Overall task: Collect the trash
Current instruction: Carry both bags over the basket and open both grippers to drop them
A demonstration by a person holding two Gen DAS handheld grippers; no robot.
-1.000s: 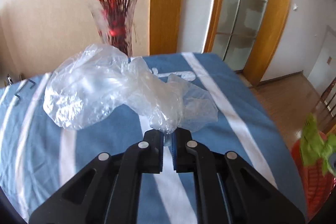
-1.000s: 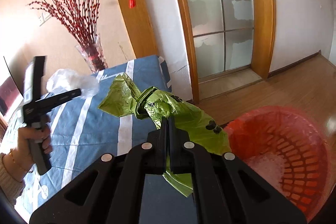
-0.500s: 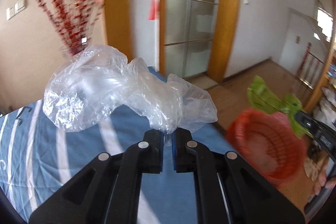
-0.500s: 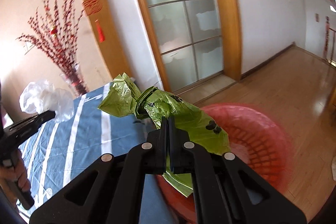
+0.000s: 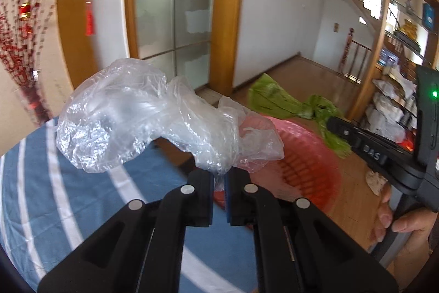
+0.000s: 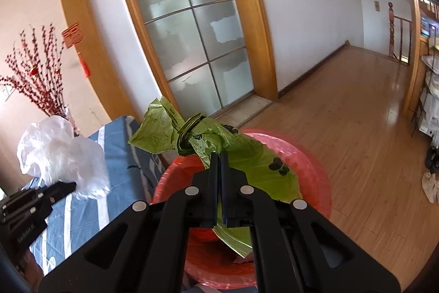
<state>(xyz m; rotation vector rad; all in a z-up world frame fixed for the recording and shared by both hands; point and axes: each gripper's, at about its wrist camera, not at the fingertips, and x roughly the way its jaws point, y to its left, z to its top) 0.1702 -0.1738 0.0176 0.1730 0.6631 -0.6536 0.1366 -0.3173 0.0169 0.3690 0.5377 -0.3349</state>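
The left gripper (image 5: 218, 177) is clamped on a twisted corner of a clear bag (image 5: 142, 122), so the rest of the bag balloons up and forward from the pinch, free of the bed (image 5: 55, 197) below. Pinching one thin fold is likely the surest hold on such slack film: the bulk hangs off it without needing support. The right gripper (image 6: 218, 158) is closed the same way on a green bag (image 6: 214, 144), its jaws nearly meeting on a thin fold, and it holds that bag directly over the red basket (image 6: 312, 183) on the floor, apparently so it can drop straight in once let go. The clear bag is just short of the basket, above the bed's edge with the basket's rim showing behind it.

The clear bag is crinkled, glossy and see-through, puffed with air on the left and wrung tight toward the jaws. The green bag is thin, lime-coloured film with black printed marks and a dark knotted band near its middle; one flap fans out to the left, another trails down into the basket. Both look light and limp, and may cling to the pads on release
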